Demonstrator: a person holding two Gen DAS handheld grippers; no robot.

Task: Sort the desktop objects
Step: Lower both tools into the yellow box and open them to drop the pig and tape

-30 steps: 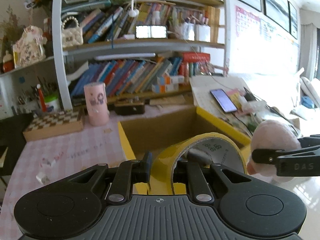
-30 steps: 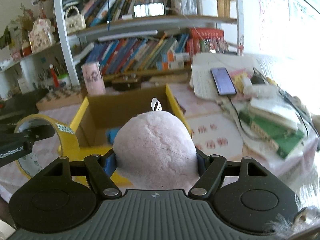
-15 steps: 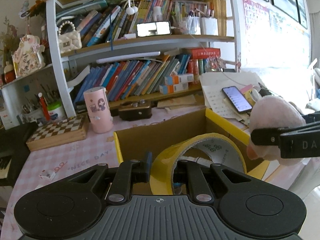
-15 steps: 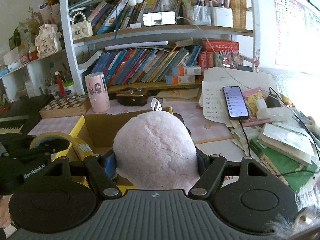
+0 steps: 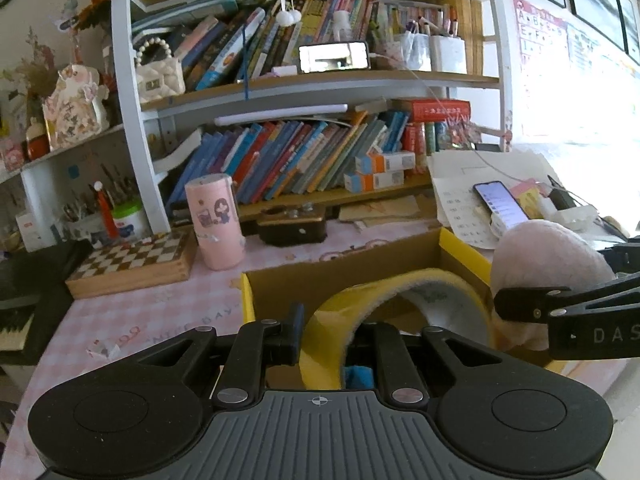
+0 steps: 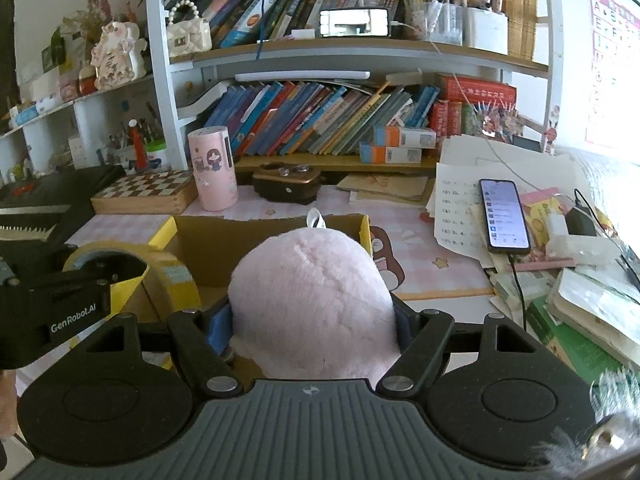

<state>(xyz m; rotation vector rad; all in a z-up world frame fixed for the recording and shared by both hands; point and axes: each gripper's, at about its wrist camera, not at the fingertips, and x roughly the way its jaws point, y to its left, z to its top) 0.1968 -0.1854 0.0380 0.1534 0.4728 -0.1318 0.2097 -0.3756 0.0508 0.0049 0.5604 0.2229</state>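
A yellow tape roll (image 5: 404, 300) stands on edge in my left gripper (image 5: 324, 330), which is shut on the roll's wall. It hangs over the near side of an open cardboard box (image 5: 464, 254) with yellow flaps. My right gripper (image 6: 314, 320) is shut on a round pink plush toy (image 6: 312, 296), which hides the fingertips. The plush (image 5: 548, 264) hovers by the box's right front corner, just right of the tape. In the right wrist view the tape (image 6: 172, 274) and left gripper (image 6: 60, 304) sit at the left, above the box (image 6: 264, 226).
Behind the box stand a pink cylinder (image 5: 216, 224), a wooden chessboard case (image 5: 136, 260) and a dark brown case (image 6: 286, 184), then a full bookshelf (image 6: 320, 120). To the right lie papers, a charging phone (image 6: 504, 216) and stacked books (image 6: 580, 320). A dark keyboard (image 6: 36, 208) is at left.
Both grippers have swung across the desk with their loads still held, and the box and shelf now sit squarely ahead. The plush and the tape have come closer together over the box's near side.
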